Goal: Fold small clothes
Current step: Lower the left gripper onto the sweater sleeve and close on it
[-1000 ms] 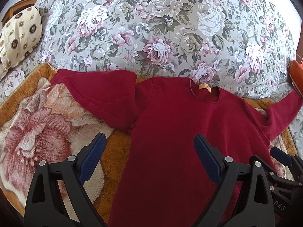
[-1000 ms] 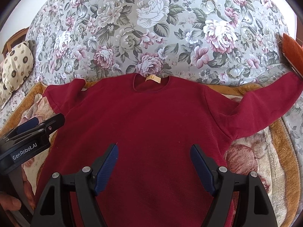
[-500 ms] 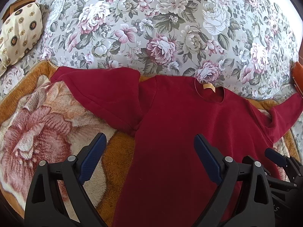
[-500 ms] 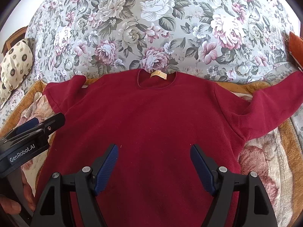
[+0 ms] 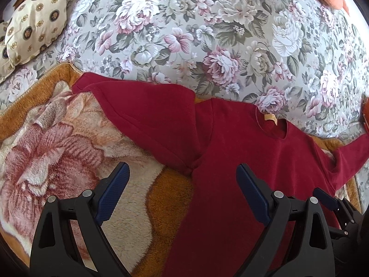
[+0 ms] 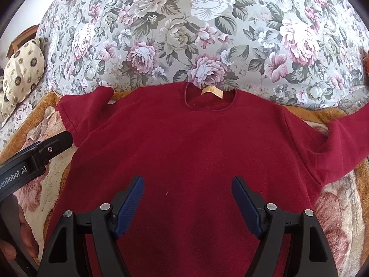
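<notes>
Both grippers, left and right, hang with fingers apart, holding nothing. The sweater lies flat beneath and ahead, collar farthest; its left sleeve, just beyond the left fingers, is nearer the left gripper.

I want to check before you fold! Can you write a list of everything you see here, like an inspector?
Surface: plush floral blanket over a flowered bedspread.
Job's things: red sweater lies flat, unfolded, tan neck label up, sleeves spread.
Clutter: nothing seen.
Grippers: left hand-held gripper open, over the sweater's side edge; right hand-held gripper open, above its middle.
Cables: nothing seen.
Surroundings: cream patterned pillow at far left.
</notes>
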Action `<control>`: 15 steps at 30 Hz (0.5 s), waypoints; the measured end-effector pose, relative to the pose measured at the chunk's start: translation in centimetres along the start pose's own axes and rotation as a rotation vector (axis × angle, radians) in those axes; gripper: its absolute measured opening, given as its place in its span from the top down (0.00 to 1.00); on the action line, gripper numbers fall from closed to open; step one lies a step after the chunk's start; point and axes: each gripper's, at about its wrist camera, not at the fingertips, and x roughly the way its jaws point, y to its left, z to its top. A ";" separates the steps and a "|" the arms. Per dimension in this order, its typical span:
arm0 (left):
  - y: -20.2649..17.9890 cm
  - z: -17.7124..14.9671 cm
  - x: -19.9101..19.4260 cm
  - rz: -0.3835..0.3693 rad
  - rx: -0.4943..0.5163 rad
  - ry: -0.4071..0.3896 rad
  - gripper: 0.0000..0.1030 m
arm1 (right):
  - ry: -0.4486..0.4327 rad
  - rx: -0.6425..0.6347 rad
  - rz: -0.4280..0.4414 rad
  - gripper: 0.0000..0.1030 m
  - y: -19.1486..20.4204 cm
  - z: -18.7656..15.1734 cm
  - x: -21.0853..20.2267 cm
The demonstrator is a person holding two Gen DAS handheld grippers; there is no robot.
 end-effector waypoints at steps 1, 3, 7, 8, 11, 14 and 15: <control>0.7 0.3 0.0 0.006 -0.018 0.007 0.09 | 0.003 -0.005 0.007 0.26 0.2 0.2 0.3; 2.4 0.9 -0.1 0.007 -0.065 0.009 0.09 | 0.009 -0.015 0.026 0.26 0.8 0.5 0.7; 7.4 3.4 0.2 0.023 -0.189 0.018 0.09 | 0.005 -0.040 0.066 0.26 2.5 1.7 1.6; 8.7 4.0 0.2 0.022 -0.227 0.012 0.09 | 0.003 -0.049 0.079 0.26 3.0 2.0 1.8; 12.7 6.2 1.1 0.045 -0.312 0.009 0.09 | -0.011 -0.090 0.103 0.26 4.8 2.7 2.1; 16.2 8.2 2.9 0.057 -0.366 0.015 0.09 | -0.008 -0.117 0.119 0.26 6.1 3.0 2.7; 17.2 8.8 3.5 0.054 -0.379 0.018 0.09 | -0.004 -0.124 0.125 0.26 6.4 3.0 2.9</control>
